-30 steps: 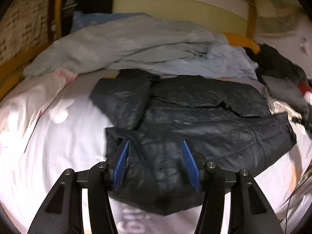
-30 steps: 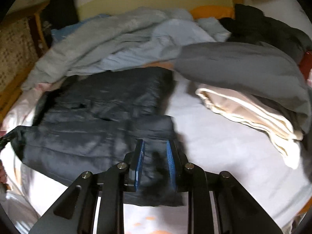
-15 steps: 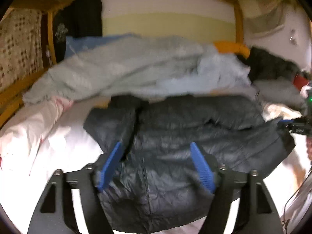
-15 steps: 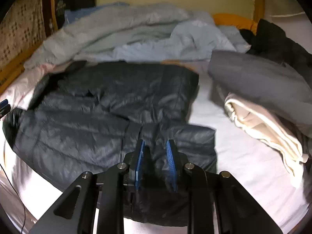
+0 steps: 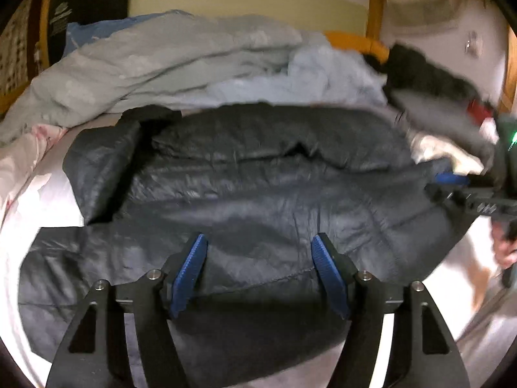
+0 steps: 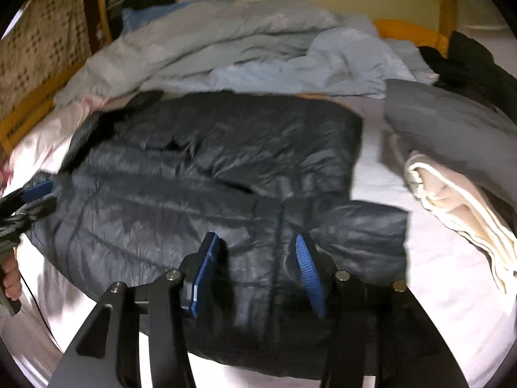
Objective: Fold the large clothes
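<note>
A dark quilted jacket (image 5: pixel 274 187) lies spread across the white bed, its near part folded over toward the far side. My left gripper (image 5: pixel 258 239) hovers over the jacket's near edge; its jaws are closing, with fabric lying between them and the blue pads clear of it. In the right wrist view the same jacket (image 6: pixel 210 177) fills the middle. My right gripper (image 6: pixel 255 237) is over its near hem by the zip, its jaws opening and the pads off the cloth. Each gripper shows at the edge of the other's view: the right gripper (image 5: pixel 452 184) and the left gripper (image 6: pixel 35 190).
A heap of pale blue and grey bedding (image 5: pixel 177 58) lies behind the jacket. Grey and cream clothes (image 6: pixel 452 200) are stacked on the right, dark clothes beyond them. The wooden bed frame (image 5: pixel 374 9) rings the bed. White sheet (image 6: pixel 436 274) shows at the near right. A person's hand (image 5: pixel 502 245) holds the right gripper.
The right gripper, shut on the jacket's near fabric before, has opened and let it go. Both grippers have sunk toward the jacket. The left jaws stand wider than a second ago.
</note>
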Action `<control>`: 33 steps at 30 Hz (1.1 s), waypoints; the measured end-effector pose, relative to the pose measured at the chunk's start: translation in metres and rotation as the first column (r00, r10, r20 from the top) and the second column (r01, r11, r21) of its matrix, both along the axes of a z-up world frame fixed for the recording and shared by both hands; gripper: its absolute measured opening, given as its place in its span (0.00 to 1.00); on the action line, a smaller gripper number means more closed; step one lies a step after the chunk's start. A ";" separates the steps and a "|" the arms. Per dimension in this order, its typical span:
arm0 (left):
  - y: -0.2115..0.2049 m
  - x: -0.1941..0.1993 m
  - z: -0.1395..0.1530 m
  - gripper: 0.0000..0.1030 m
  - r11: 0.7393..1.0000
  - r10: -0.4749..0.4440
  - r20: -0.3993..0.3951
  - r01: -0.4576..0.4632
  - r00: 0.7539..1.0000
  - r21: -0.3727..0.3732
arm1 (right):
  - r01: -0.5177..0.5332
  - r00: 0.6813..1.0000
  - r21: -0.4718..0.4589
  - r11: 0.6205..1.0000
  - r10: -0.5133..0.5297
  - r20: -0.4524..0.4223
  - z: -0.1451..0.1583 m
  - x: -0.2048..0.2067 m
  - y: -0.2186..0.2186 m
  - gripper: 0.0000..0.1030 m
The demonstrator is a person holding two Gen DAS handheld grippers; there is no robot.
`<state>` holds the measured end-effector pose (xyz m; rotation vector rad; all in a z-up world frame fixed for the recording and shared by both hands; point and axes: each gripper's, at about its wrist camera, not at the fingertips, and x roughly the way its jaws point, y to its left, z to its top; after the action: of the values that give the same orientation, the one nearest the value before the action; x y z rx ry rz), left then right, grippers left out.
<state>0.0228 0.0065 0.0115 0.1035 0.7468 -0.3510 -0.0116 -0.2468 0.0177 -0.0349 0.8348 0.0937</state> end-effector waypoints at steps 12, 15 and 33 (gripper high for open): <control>-0.017 0.021 -0.044 0.70 0.994 0.070 -0.069 -0.064 0.995 0.084 | -0.007 0.995 -0.090 0.996 -0.002 -0.104 -0.051 0.030 0.013 0.66; -0.023 0.020 -0.044 0.70 0.989 0.076 -0.078 -0.065 0.994 0.135 | -0.022 0.993 -0.144 0.989 0.004 -0.122 -0.050 0.029 0.021 0.66; -0.050 -0.022 -0.020 0.68 0.998 -0.045 -0.067 0.049 0.997 0.050 | -0.124 0.984 0.074 0.990 0.132 -0.122 -0.027 -0.013 0.048 0.66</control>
<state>0.0006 -0.0437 -0.0085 0.1589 0.8201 -0.3815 -0.0250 -0.1988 -0.0096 -0.0202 0.9556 0.2470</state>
